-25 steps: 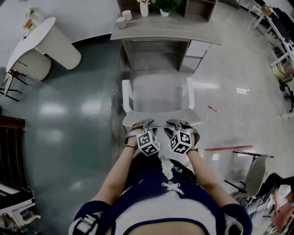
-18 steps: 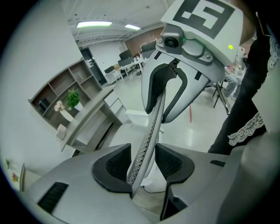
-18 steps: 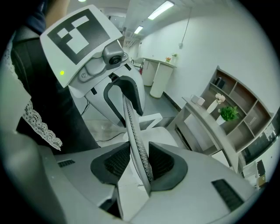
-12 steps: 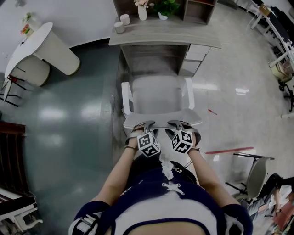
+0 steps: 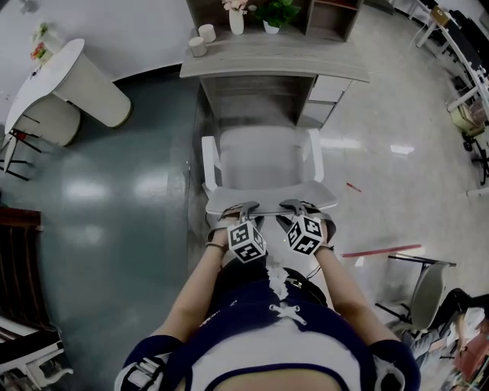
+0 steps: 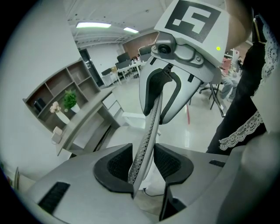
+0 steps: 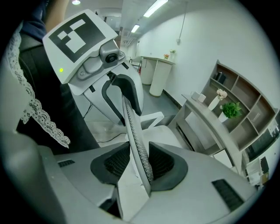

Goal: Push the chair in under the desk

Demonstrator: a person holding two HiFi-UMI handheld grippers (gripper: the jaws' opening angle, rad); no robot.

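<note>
Head view: the white chair point(image 5: 263, 156) sits dead center, facing the desk point(image 5: 267, 65) at 12 o'clock. Its seat lines up with the desk's open knee gap, but it isn't under the top yet; the front of the seat is just short of the opening, with the drawer unit off at 1 o'clock.

Both tools are on the chair's backrest point(image 5: 267, 200), side by side along the top rim. The left gripper point(image 5: 243, 208) is at about 7 o'clock from the seat and the right gripper point(image 5: 294, 206) at about 5 o'clock, with their marker cubes nearly touching.

In the left gripper view the jaws have just been closing, and the thin mesh rim of the backrest runs right between the dark pads. They look clamped onto it (tight at the tips, with a sliver of white showing lower down on one side). It's the same story in the right gripper view: the mesh rim is pinched between the pads and leans against one of them.

On the desk top there are two cups point(image 5: 202, 40) at 11 o'clock, then a vase point(image 5: 237, 19) and a green plant point(image 5: 273, 14) at about 12. A round table point(image 5: 57, 65) is at 10 o'clock in the frame, and a red strip point(image 5: 380, 250) lies on the floor point(image 5: 114, 191) at 4 o'clock, next to a spare chair point(image 5: 424, 294).
</note>
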